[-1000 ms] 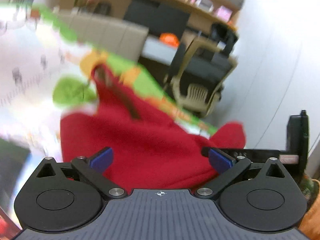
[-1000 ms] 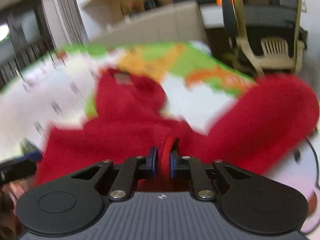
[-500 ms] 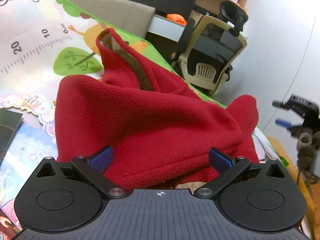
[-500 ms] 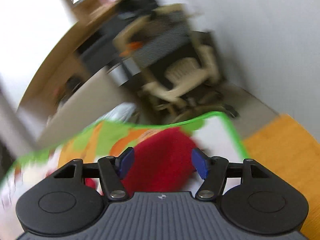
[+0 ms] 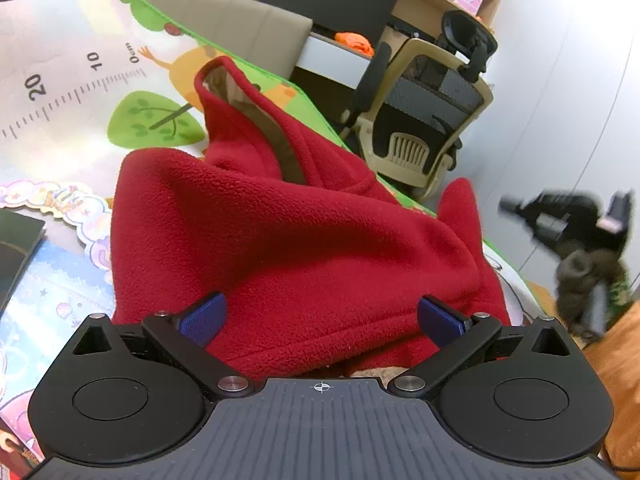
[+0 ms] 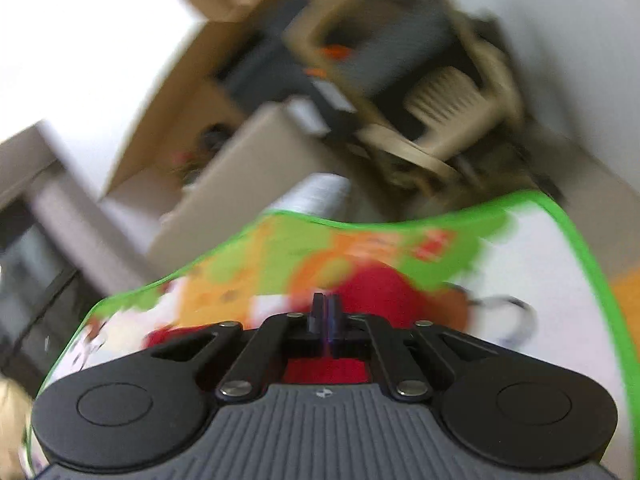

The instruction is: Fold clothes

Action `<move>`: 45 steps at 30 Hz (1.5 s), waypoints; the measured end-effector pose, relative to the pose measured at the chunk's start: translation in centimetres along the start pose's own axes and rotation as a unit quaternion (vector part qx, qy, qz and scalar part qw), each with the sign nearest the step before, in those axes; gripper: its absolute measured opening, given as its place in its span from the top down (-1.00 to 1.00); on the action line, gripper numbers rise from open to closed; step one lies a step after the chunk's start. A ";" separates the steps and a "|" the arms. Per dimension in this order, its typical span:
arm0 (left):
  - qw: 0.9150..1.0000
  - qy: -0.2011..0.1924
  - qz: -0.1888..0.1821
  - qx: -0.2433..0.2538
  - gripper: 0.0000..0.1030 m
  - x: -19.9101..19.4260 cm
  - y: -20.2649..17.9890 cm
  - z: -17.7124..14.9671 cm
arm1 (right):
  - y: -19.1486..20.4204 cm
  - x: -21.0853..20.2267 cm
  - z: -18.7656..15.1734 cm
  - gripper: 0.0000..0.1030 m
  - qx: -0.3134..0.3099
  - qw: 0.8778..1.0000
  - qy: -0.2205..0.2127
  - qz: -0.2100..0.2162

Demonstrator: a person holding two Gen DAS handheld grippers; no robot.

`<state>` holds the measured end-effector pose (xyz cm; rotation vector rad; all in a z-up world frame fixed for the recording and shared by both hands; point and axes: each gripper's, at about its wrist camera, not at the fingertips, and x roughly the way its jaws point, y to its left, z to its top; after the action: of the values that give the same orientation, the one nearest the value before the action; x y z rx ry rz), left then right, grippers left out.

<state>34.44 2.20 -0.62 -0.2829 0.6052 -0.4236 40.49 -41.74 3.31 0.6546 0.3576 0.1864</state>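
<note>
Fleece garment (image 5: 304,248), red, lies bunched on play mat (image 5: 60,92). Left gripper (image 5: 320,316) spread wide, low over its near hem, holding nothing. Right gripper (image 6: 326,312) pressed together, apparently empty; view blurred. Judged between folds: next needs hem pinched.

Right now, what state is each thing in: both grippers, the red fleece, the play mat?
left gripper: open, fingers wide apart over the fleece hem, gripping nothing.
right gripper: shut, fingers pressed together; nothing seen between them, view blurred.
red fleece garment: bunched in a heap, not flat, lining showing at an opening.
play mat: spread flat under the fleece.
office chair: upright, unoccupied, off the mat.
</note>
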 end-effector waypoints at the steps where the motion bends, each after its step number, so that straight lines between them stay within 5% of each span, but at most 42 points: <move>1: 1.000 -0.001 -0.001 -0.001 -1.00 0.0 0.1 0.0 | 2.6 -0.9 0.0 0.99 -0.028 0.999 -0.003 0.028; 4: 1.000 -0.003 -0.005 -0.007 -1.00 -0.2 0.2 0.0 | 9.4 -4.0 -1.0 0.98 -0.137 0.985 0.010 0.104; 6: 1.000 -0.006 -0.008 -0.011 -1.00 -0.3 0.4 -0.1 | 11.9 -5.2 -1.6 0.85 -0.191 0.976 0.010 0.105; 7: 1.000 -0.007 -0.009 -0.013 -1.00 -0.3 0.4 -0.1 | 11.8 -5.3 -1.5 0.58 -0.191 0.978 0.011 0.087; 8: 1.000 -0.008 -0.010 -0.014 -1.00 -0.4 0.4 -0.1 | 10.9 -5.0 -1.2 0.14 -0.172 0.983 0.014 0.061; 9: 1.000 -0.009 -0.011 -0.016 -1.00 -0.4 0.5 -0.1 | 9.6 -4.5 -0.8 -0.02 -0.140 0.990 0.015 0.030; 12: 1.000 -0.010 -0.013 -0.019 -1.00 -0.5 0.5 -0.1 | 3.2 -1.4 0.3 -0.11 -0.028 0.998 0.033 -0.046; 19: 0.999 -0.012 -0.018 -0.025 -1.00 -0.6 0.8 -0.1 | -6.0 5.0 -1.2 -0.51 0.094 0.986 0.054 -0.130; 29: 0.999 -0.011 -0.019 -0.027 -1.00 -0.6 0.8 -0.1 | -1.1 2.2 -2.7 -0.65 0.026 0.996 0.086 -0.005; 32: 0.999 -0.012 -0.020 -0.028 -1.00 -0.6 0.9 -0.1 | -0.6 1.0 -3.1 -0.70 0.055 0.991 0.120 0.010; 39: 0.999 -0.013 -0.021 -0.030 -1.00 -0.6 1.0 -0.2 | -4.1 3.8 -5.0 -0.83 0.226 0.950 0.203 0.078; 41: 0.999 -0.014 -0.022 -0.031 -1.00 -0.6 1.0 -0.2 | -3.7 5.0 -4.9 -0.93 0.218 0.950 0.200 0.100; 45: 0.999 -0.015 -0.023 -0.033 -1.00 -0.6 1.0 -0.2 | -3.8 5.9 -5.5 -0.93 0.281 0.928 0.174 0.173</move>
<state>34.16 3.34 -0.82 -0.3657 0.5854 -0.4435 44.09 -39.95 -4.61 1.2615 0.6467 0.5549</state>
